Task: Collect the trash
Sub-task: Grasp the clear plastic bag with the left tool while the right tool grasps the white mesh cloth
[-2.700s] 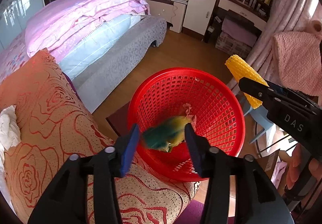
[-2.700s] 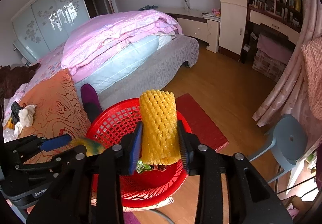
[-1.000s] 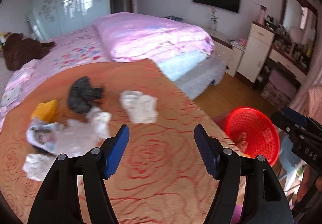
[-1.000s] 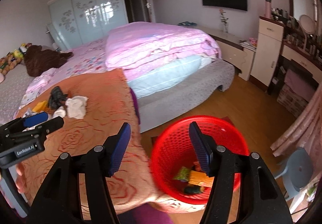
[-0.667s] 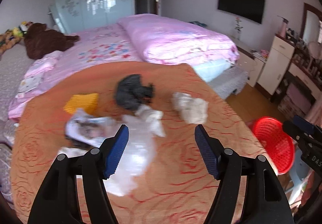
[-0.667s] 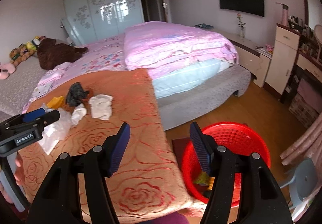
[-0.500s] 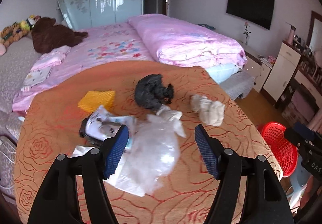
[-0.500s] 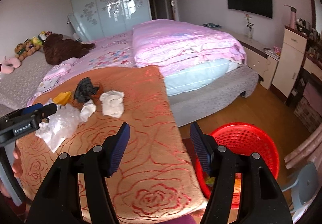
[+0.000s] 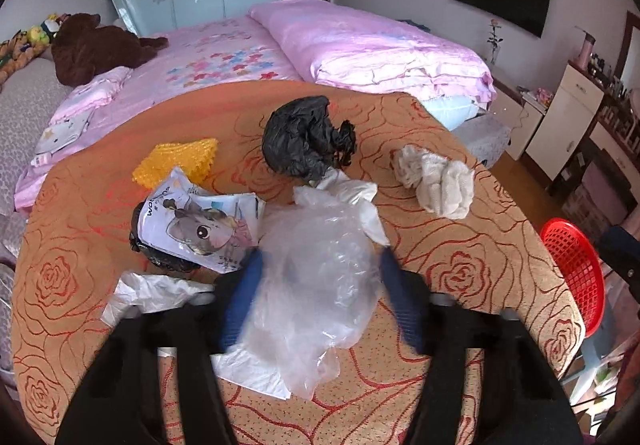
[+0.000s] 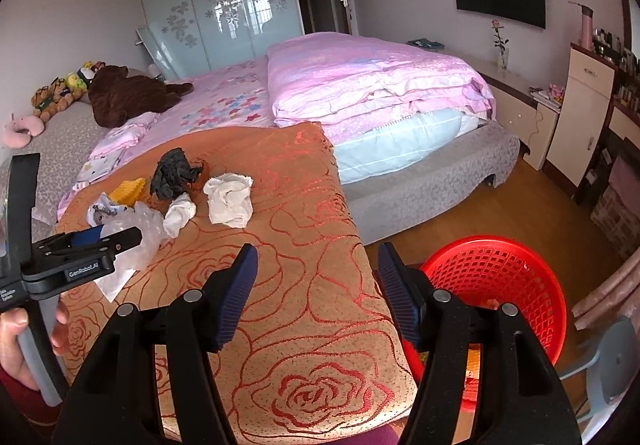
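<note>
Left gripper (image 9: 320, 285) closing around a clear plastic bag (image 9: 320, 277) on the orange rose-patterned cover (image 9: 460, 269).

Left wrist view: the jaws are closing with the crumpled bag between them — the blurred blue pads sit at its sides, and whether they press it yet cannot be told. Beyond lie a black bag (image 9: 308, 139), a white cloth wad (image 9: 436, 177), a yellow foam net (image 9: 180, 163) and a printed wrapper (image 9: 204, 225); the red basket (image 9: 576, 269) is at the right edge.
Right wrist view: the right gripper (image 10: 316, 289) stands apart and empty over the cover — the basket sits on the floor just beside the bed, well apart from the trash pile.
</note>
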Tool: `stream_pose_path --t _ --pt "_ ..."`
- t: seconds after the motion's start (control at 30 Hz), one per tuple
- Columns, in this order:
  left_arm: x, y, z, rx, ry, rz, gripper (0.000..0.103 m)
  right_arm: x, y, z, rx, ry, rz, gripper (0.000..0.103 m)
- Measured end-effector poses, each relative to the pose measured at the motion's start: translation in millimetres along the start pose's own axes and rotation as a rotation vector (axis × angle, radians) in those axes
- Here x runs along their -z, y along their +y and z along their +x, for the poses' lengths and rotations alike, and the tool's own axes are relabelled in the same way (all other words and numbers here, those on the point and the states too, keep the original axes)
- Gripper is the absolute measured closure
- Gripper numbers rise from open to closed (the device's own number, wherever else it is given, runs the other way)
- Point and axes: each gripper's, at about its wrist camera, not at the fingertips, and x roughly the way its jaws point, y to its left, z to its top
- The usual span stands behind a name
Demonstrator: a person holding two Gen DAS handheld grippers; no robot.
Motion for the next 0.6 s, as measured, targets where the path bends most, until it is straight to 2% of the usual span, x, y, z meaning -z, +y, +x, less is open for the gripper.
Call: stream_pose_path --t 0.17,0.43,0.6 --pt "4.5 1.2 -1.9 0.006 -0.008 0.002 0.066 1.9 3.6 2.0 -0.005 0.007 -0.01 0.042" --pt "14.3 12.5 -39.5 0.035 -0.068 -0.009 0.067 0.8 10.5 8.5 -0.013 0.018 -0.036 0.042" --pt "15.6 20.3 -60.7 0.016 -0.112 -0.016 0.067 -2.0 23.4 24.0 -0.029 0.035 -0.059 0.042"
